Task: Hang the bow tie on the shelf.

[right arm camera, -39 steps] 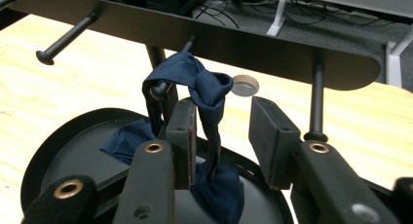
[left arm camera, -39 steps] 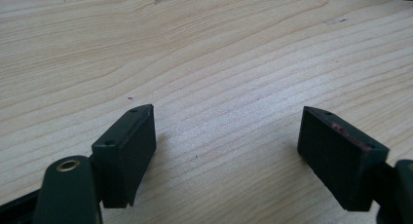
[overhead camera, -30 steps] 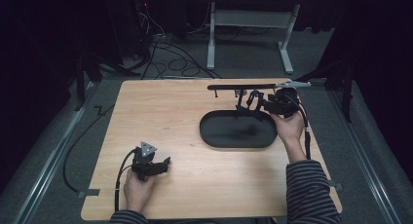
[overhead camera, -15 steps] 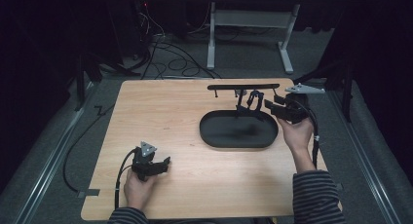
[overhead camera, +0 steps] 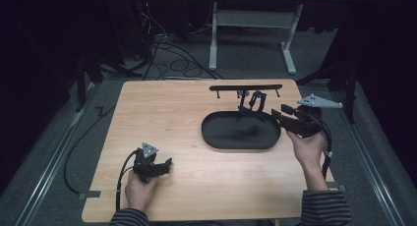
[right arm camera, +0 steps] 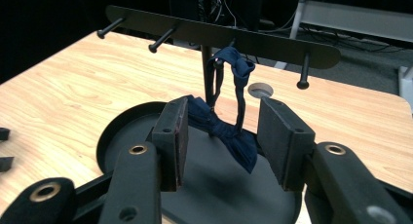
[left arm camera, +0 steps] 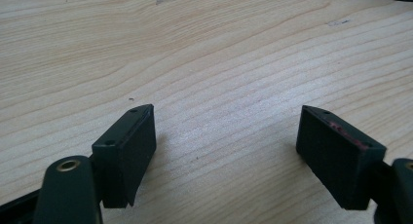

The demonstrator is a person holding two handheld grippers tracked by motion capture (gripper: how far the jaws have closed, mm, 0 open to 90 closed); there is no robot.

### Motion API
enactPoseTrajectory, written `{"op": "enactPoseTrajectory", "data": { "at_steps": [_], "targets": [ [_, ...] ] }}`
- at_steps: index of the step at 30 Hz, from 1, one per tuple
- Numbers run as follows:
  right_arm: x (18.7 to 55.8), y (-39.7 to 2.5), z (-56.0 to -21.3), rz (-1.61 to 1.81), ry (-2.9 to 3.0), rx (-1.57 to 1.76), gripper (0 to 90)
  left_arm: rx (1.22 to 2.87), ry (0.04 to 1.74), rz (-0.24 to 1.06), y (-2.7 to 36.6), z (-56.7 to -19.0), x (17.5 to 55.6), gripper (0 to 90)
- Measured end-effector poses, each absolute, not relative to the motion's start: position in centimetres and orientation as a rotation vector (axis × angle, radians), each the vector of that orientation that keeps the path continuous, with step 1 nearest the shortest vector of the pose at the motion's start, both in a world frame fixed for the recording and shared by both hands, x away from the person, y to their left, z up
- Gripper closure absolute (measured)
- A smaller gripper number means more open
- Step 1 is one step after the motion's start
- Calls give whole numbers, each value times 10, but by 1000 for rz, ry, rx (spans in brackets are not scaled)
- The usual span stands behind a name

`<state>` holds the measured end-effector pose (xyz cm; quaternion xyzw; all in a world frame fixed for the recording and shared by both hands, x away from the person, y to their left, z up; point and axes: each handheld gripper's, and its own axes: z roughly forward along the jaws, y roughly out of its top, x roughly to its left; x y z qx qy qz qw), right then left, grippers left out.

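Now that the right hand-held gripper [right arm camera: 221, 141] has backed off w/ jaws spread, bow tie [right arm camera: 229, 131] hangs on rack [right arm camera: 272, 44]; left hand-held gripper [left arm camera: 226, 151] idles spread on worktop [left arm camera: 204, 63].

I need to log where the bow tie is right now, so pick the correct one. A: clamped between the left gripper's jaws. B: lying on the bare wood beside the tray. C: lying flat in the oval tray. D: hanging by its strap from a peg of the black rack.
D: in the right gripper view the dark blue bow tie hangs by its strap from a peg of the black rack, above the oval tray, between the open jaws of the right gripper.
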<state>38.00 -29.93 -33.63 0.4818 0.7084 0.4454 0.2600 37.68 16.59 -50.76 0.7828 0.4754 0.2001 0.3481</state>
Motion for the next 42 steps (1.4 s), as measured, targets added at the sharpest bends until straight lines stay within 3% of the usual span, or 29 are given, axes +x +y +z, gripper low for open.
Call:
{"op": "enactPoseTrajectory", "data": {
  "at_steps": [20,42],
  "targets": [
    [340,-311,-352,1303,1857,1338,567,2029,1234,520,166,-508,377,228],
    [335,-306,-386,1304,1882,1377,569,2030,1227,513,166,-508,376,225]
  ]
}}
